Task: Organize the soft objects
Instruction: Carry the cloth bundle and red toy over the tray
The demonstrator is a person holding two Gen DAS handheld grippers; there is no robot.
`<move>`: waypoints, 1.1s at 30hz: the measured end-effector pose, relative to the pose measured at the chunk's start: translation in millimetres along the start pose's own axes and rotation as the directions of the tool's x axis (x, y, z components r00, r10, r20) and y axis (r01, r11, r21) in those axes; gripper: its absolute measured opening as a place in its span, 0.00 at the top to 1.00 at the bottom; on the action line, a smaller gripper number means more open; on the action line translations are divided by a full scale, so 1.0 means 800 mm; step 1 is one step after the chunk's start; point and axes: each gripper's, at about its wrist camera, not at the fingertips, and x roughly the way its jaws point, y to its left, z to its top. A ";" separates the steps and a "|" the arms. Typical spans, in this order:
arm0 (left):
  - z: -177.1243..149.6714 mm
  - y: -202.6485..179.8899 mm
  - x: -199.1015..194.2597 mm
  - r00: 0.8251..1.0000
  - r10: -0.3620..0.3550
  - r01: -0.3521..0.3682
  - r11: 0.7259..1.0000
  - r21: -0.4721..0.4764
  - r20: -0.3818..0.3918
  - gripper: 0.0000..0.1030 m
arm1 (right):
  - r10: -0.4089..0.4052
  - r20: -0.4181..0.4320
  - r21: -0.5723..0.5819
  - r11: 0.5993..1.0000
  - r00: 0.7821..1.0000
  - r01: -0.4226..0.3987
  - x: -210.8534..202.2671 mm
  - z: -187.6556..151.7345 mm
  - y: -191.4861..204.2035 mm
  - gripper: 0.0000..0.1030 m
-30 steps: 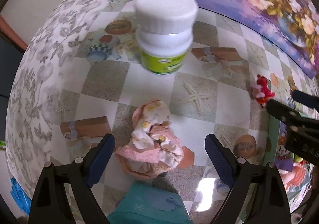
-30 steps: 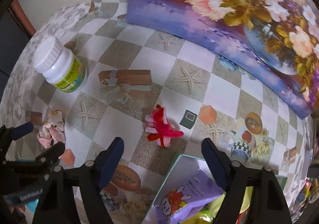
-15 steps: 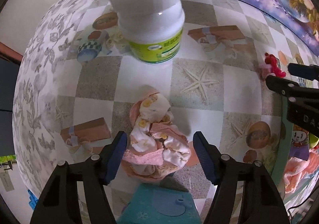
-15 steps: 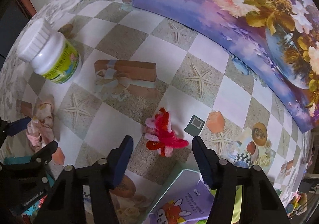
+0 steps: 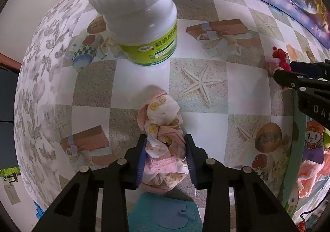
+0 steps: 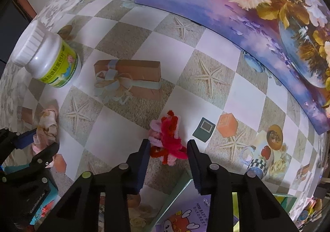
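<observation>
A crumpled pink and white cloth (image 5: 163, 139) lies on the checkered tablecloth. My left gripper (image 5: 166, 159) is shut on the cloth, its blue pads pressing both sides. The cloth also shows in the right wrist view (image 6: 46, 128), with the left gripper (image 6: 31, 145) around it. A red and pink pipe-cleaner toy (image 6: 168, 139) lies on the table. My right gripper (image 6: 168, 161) has closed around it, pads touching its near end. The toy also shows in the left wrist view (image 5: 277, 60), beside the right gripper (image 5: 292, 75).
A white bottle with a green label (image 5: 142, 25) stands behind the cloth, also in the right wrist view (image 6: 49, 58). A green-rimmed tray (image 6: 175, 192) holds packets and soft things at the near right. A flower picture (image 6: 247, 15) leans at the back. A teal item (image 5: 165, 211) lies under the left gripper.
Both grippers moved forward and down and closed: the left one from wide open onto the cloth, the right one from wide open onto the pipe-cleaner toy.
</observation>
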 end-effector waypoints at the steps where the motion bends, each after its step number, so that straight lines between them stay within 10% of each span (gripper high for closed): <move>1: 0.000 -0.003 -0.001 1.000 0.002 -0.002 1.000 0.000 0.002 0.67 | 0.005 0.003 0.004 1.000 1.000 -0.005 -0.001 -0.002 -0.001 0.70; 33: -0.067 -0.074 -0.135 0.962 -0.064 0.051 0.997 0.056 0.266 0.73 | 0.022 0.243 0.181 0.981 0.970 -0.068 -0.136 -0.148 -0.029 0.70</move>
